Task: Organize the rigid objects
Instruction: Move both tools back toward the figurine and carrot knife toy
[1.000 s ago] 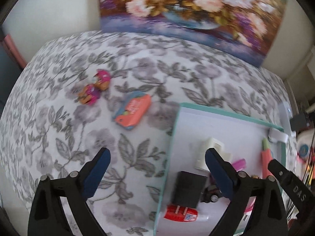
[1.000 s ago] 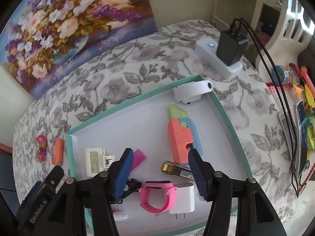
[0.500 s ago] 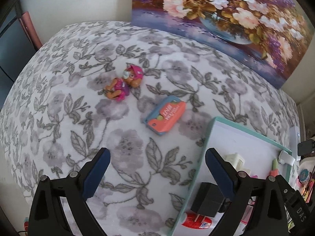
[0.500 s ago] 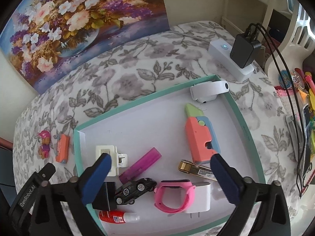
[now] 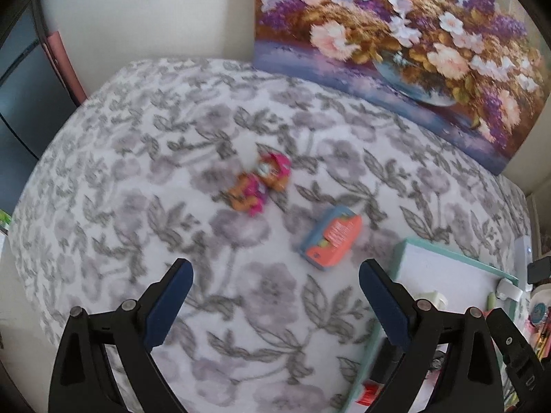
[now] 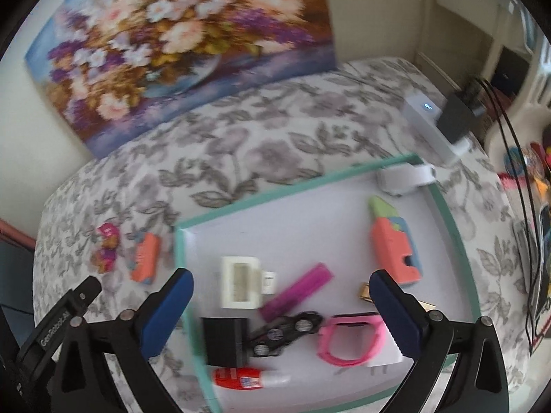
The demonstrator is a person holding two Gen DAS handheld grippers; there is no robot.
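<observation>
**Both grippers wide open and empty above the counter**

The right gripper (image 6: 280,304) stands with its jaws fully spread, holding nothing, above the near part of the teal-rimmed tray (image 6: 451,227). Closest to it, just below the gap between its fingers, lie a red glue tube (image 6: 241,378), a black block (image 6: 224,340), a small dark toy car (image 6: 286,332) and a pink wristband (image 6: 347,342) resting on a white plug (image 6: 385,354). A little farther ahead sit a cream clip (image 6: 239,287) and a magenta stick (image 6: 296,292), with a gold piece (image 6: 365,290) by the right finger. Beyond these, toward the right, lies an orange and blue toy cutter (image 6: 396,244), and at the tray's far corner a white band (image 6: 404,177). Off the tray to the left, on the floral cloth (image 6: 258,144), rest an orange toy phone (image 6: 146,258) and a pink figure (image 6: 106,247).

The left gripper (image 5: 275,301) is likewise spread wide with nothing between its fingers, over bare cloth. Ahead and slightly right lies the orange toy phone (image 5: 332,237), close to the tray's corner; farther on sits the pink figure (image 5: 261,182), blurred. A flower painting (image 5: 413,44) leans against the wall at the counter's far edge.
</observation>
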